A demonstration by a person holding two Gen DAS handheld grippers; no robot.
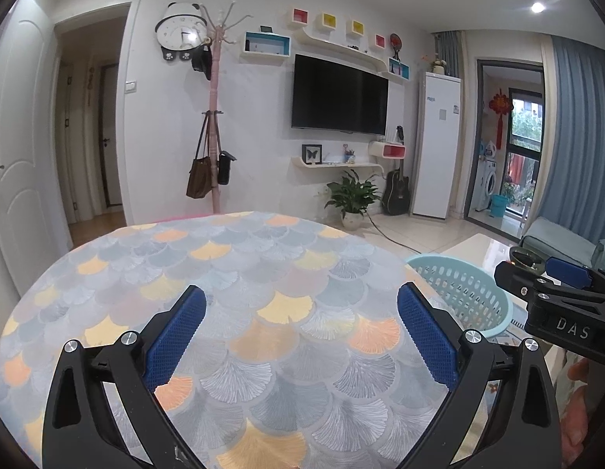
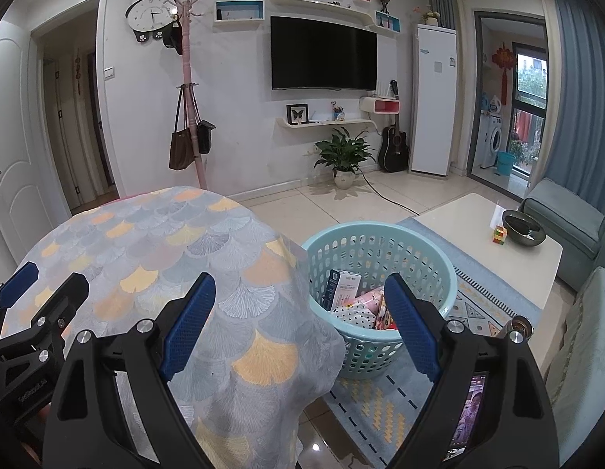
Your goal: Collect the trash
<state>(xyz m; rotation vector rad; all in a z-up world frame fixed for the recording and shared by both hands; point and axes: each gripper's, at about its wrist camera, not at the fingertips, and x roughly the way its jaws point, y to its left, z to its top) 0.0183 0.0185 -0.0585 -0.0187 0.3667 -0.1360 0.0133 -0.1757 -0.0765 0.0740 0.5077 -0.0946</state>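
Fingers (image 1: 177, 336) of the left gripper (image 1: 302, 336) and the right gripper (image 2: 298, 324) stand wide apart and empty over the cloth-covered counter (image 2: 154, 242), whose edge hides part of the blue basket (image 2: 431, 258) holding a carton (image 2: 341, 287) and half-hidden wrappers (image 2: 365, 306).
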